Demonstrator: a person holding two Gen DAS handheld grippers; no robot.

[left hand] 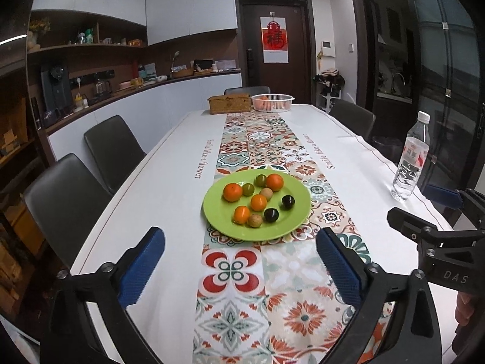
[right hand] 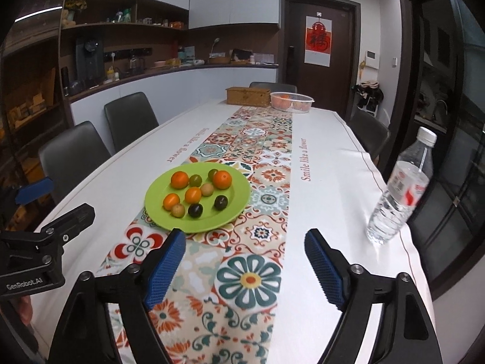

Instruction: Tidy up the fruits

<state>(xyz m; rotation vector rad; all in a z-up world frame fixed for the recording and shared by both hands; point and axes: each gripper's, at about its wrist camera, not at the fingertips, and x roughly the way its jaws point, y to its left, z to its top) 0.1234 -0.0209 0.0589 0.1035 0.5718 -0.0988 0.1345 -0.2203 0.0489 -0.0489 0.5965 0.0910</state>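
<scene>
Between our two pairs of blue-padded black fingers nothing is held: the left gripper [left hand: 241, 268] stands wide apart over the patterned table runner [left hand: 233, 297], and the right gripper [right hand: 245, 268] likewise spread wide, both short of the plate.

Just ahead sits the round lime-green plastic plate [left hand: 291, 227], bearing the mixed small fruits: four orange round ones [left hand: 232, 192], two green [left hand: 248, 189], two tan [left hand: 255, 220] and two dark, near-black ones [left hand: 271, 214]. All lie loosely mingled, several touching.

At the far end, well apart, stand a white plastic mesh basket [left hand: 272, 102] with something orange inside, and a woven brown box [left hand: 229, 103]. A clear water bottle [right hand: 397, 194] stands near the right table edge.

We cannot tell whether the plate is source or destination; the mingled lie fits either.

Our judgement for any pick: approach from above, straddle one fruit standing clear of neighbours, close gently (round fruit will likely roll or squirt), and keep the right elbow clear of the bottle.
</scene>
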